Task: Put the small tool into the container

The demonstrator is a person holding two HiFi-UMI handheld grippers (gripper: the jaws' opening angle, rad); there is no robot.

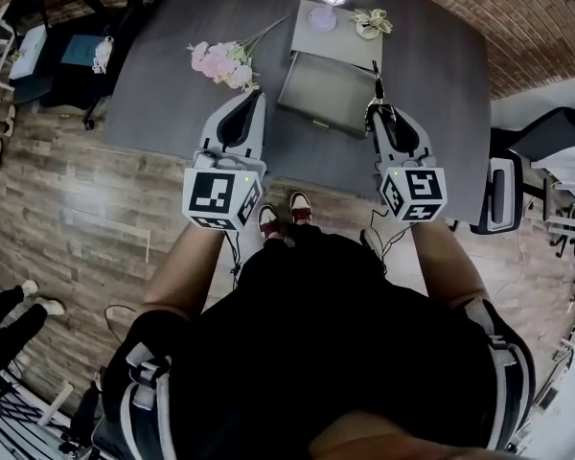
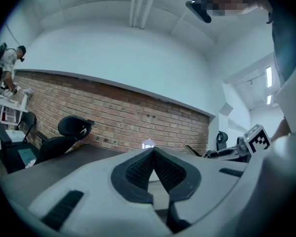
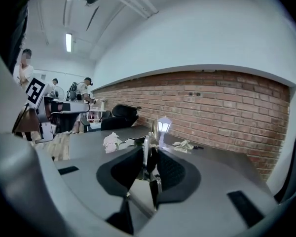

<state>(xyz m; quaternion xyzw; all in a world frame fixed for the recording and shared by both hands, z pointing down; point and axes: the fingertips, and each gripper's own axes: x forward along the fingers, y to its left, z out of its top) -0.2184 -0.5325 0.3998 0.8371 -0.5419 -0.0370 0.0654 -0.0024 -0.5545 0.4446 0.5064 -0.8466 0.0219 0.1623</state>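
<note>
Dark tabletop (image 1: 172, 84) fills the upper frame, with the grey container (image 1: 326, 92) open at upper centre. My right gripper (image 1: 381, 113), just right of it, has its jaws clamped on the small tool (image 1: 376, 84), whose long axis points up-frame. My left gripper (image 1: 252, 102) has its jaws together, empty.

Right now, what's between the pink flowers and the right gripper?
The open grey container lies between the pink flowers and the right gripper, which holds the small tool. The head view shows it.

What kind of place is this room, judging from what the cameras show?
Probably an office or lab workroom: a long brick wall, a black office chair, and a big dark table on a wood-plank floor.
</note>
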